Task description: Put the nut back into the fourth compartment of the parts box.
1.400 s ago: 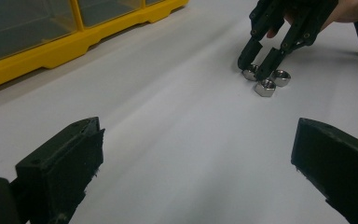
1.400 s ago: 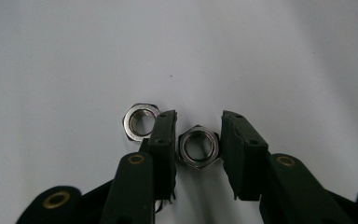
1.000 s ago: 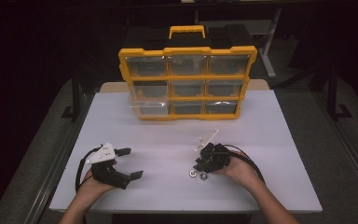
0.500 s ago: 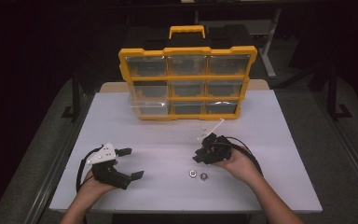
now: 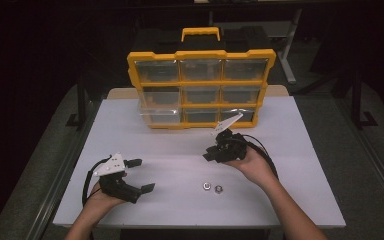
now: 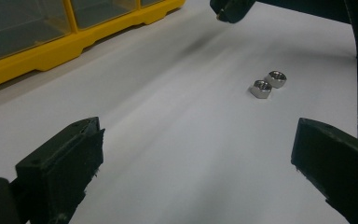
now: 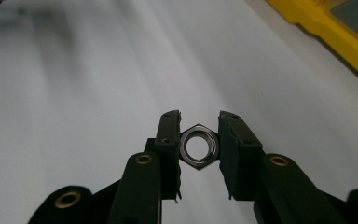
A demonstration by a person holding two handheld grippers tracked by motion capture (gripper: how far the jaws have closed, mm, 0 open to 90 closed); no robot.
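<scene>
Nut [image 7: 198, 146], small, hard and slick, sat pinched by its flat sides in the right gripper [image 7: 198, 140] near the yellow box [image 5: 200, 90], while the left gripper [image 5: 139, 175] had jaws wide apart.

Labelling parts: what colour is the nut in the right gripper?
Silvery metal nut; clearest in the right gripper view.
</scene>
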